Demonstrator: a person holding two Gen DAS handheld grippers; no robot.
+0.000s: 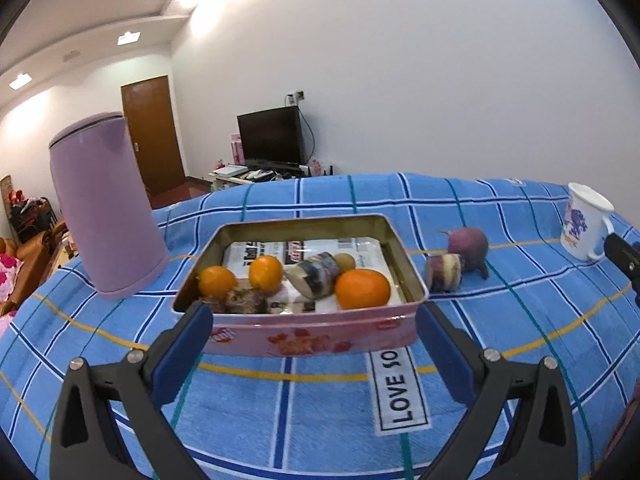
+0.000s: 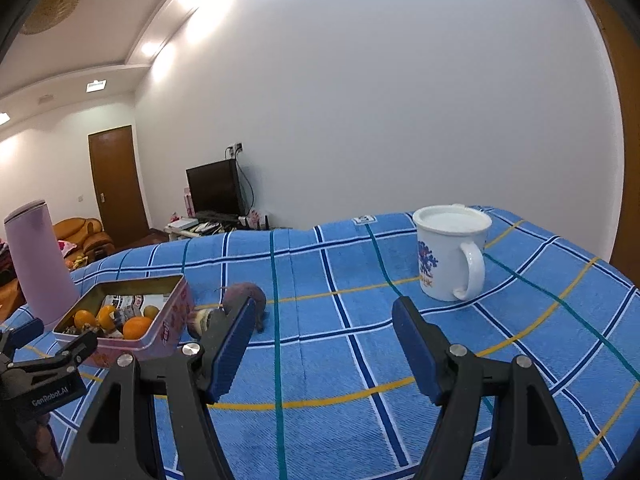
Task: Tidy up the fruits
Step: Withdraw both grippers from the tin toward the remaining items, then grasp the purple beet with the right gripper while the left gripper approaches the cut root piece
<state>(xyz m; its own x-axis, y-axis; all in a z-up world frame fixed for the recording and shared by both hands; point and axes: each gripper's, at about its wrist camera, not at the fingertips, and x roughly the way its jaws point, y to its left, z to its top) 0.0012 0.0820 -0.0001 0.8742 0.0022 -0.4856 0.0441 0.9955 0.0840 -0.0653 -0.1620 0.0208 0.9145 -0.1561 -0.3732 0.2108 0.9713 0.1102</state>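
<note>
Here, both grippers hover with jaws wide, holding nothing.
The left gripper (image 1: 314,350) faces the pink tin (image 1: 312,332) of oranges (image 1: 362,289) on the blue checked cloth (image 1: 320,420); the right gripper (image 2: 320,344) faces bare cloth near the white mug (image 2: 448,256).

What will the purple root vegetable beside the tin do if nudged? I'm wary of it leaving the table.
The purple root vegetable looks rounded, so it would probably roll or wobble. Its tapering tail and the cut piece against it may check that. The blue checked cloth likely adds drag, and it looks firm enough to grip.
</note>
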